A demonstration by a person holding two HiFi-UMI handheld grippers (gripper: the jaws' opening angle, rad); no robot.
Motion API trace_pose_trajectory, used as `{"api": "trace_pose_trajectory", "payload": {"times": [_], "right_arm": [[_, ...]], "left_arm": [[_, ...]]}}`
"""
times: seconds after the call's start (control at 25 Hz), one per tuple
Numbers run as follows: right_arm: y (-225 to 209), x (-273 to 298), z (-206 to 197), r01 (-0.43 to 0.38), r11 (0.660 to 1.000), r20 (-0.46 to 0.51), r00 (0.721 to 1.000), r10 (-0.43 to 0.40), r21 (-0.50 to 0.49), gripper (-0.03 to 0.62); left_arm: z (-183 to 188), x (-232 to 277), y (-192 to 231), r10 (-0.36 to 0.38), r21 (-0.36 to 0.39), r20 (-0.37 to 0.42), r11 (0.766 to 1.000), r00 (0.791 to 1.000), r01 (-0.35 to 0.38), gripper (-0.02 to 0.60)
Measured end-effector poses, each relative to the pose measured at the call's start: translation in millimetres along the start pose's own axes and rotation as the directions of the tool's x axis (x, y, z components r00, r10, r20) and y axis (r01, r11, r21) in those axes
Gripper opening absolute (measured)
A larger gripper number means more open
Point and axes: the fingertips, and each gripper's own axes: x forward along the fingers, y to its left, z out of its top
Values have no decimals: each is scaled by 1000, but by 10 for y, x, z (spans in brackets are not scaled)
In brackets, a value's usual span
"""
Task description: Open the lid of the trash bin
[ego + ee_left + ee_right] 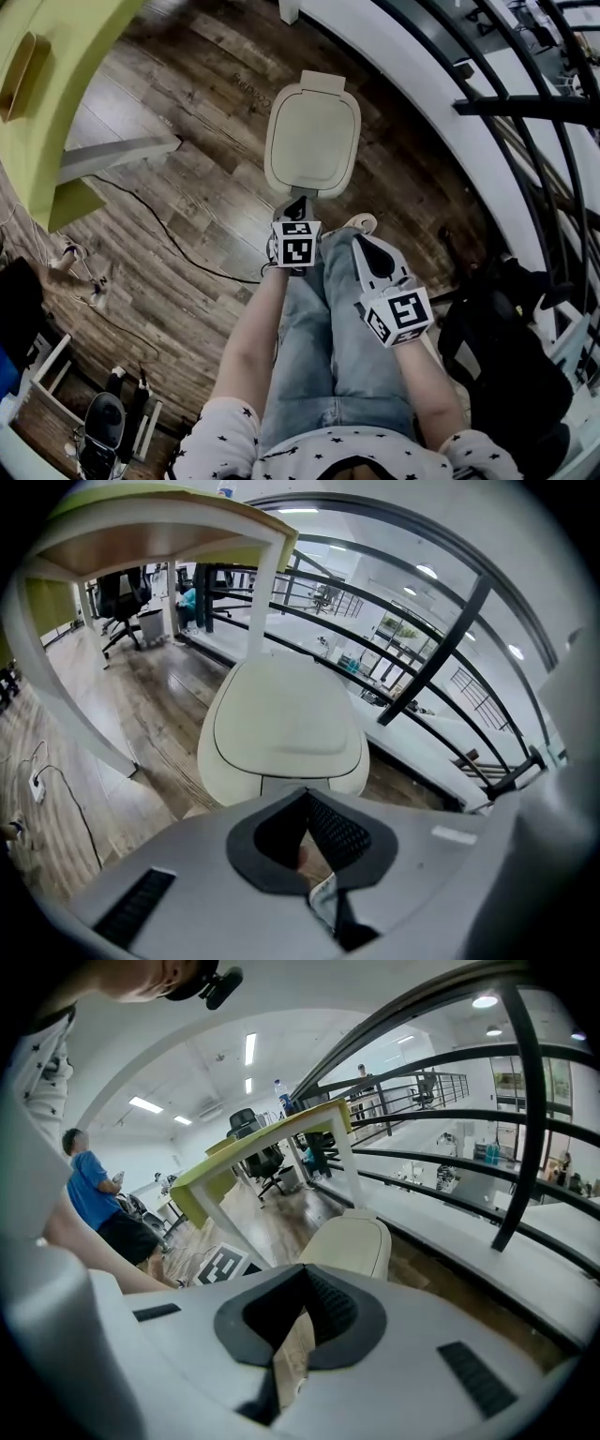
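The left gripper [296,202] has its jaws shut with nothing in them, and its tip is right by the near edge of the trash bin [312,141]. The right gripper [361,238] is shut and empty too, beside the left one. The bin's lid [286,719] is down, and the bin stands on the wood floor [187,187].

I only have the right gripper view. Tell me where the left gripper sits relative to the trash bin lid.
Observer: In the head view the left gripper points at the near edge of the trash bin lid. I cannot tell if they touch.
Operator: Report whether it is open.
Observer: The left gripper view shows its fingers meeting at the tips, with nothing between them.
Operator: Describe the lid's far edge.
Observer: A small tab juts from it, opposite the gripper. The lid lies flat, closed.
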Motion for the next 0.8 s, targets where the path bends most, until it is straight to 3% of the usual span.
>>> {"api": "trace_pose_trajectory", "payload": {"times": [0.8], "right_arm": [[17,70,-2,-4,1000,11,1000,3,26,-6]], "left_arm": [[-77,138,52,14,37,-45,999,999,-12,11]]}}
